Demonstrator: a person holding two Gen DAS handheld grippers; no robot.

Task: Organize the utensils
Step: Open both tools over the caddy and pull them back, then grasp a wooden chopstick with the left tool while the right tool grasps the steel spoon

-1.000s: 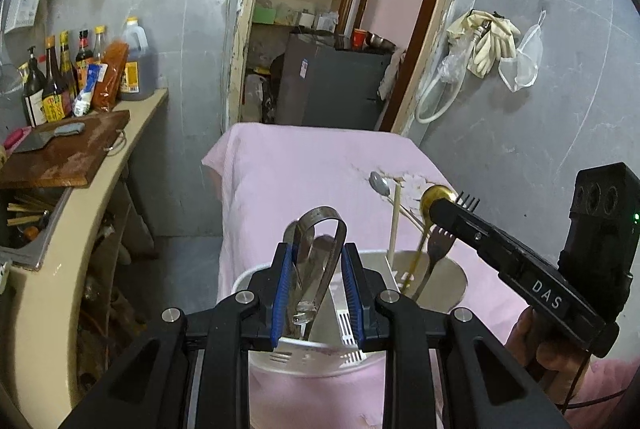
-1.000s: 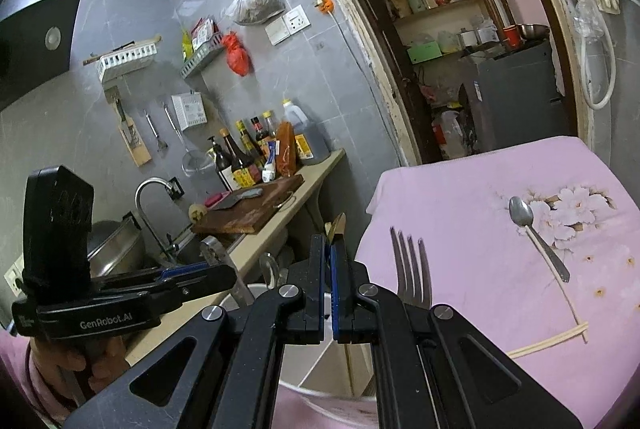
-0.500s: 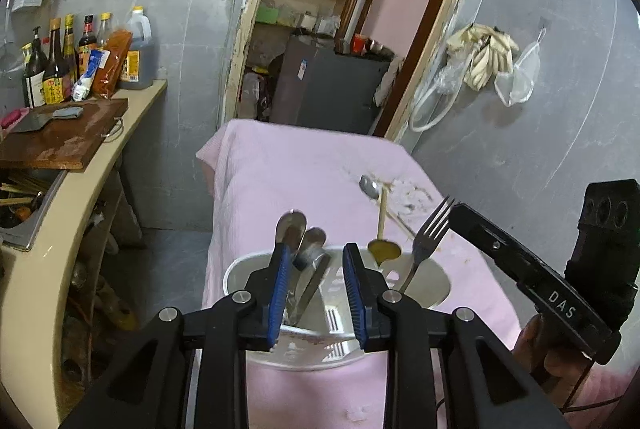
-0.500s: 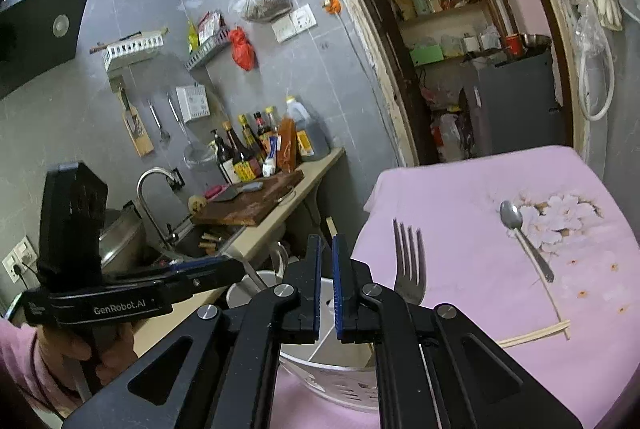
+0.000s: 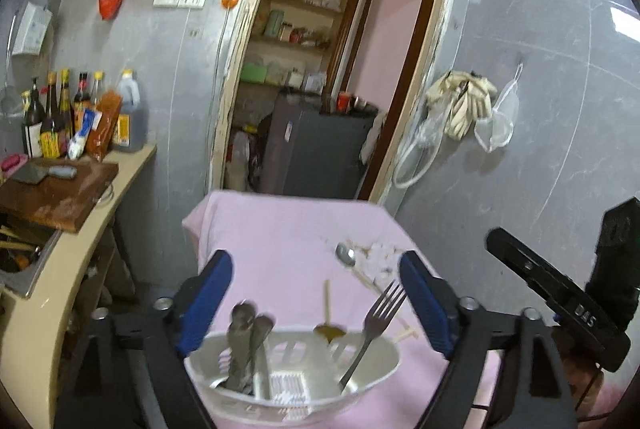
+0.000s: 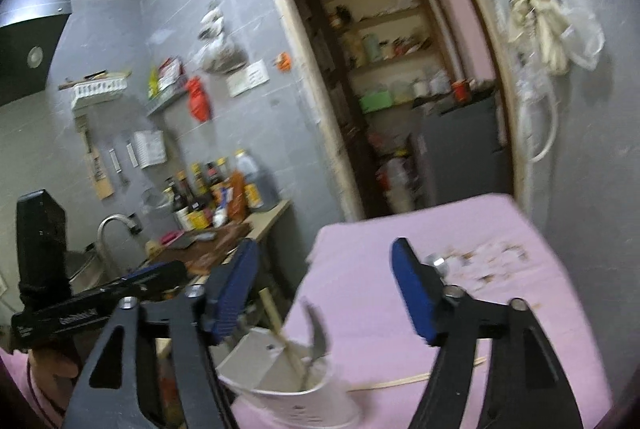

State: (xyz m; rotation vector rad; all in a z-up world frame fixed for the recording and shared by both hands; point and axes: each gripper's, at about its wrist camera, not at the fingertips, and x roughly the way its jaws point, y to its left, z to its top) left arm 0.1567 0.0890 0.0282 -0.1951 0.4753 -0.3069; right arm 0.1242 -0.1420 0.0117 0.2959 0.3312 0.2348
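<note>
A white utensil holder (image 5: 304, 409) stands on the pink cloth at the near edge of the table. Metal tongs (image 5: 244, 333) lean in its left part, a fork (image 5: 376, 321) in its right part, and a gold ladle with a pale handle (image 5: 328, 325) at the back. My left gripper (image 5: 316, 301) hangs above the holder with its jaws opening and nothing between them. My right gripper (image 6: 324, 289) is also opening and empty, above the holder (image 6: 304, 409) and the fork (image 6: 316, 333). A spoon (image 5: 346, 255) and a chopstick (image 6: 400, 383) lie on the cloth.
A counter on the left carries a wooden cutting board (image 5: 60, 193), bottles (image 5: 80, 117) and a sink (image 6: 108, 249). A doorway (image 5: 320, 89) with a dark cabinet stands behind the table. The grey wall runs close along the table's right side.
Both grippers went from shut to wide open and lifted away. The tongs left the left gripper and the fork left the right one; both now stand in the holder.
</note>
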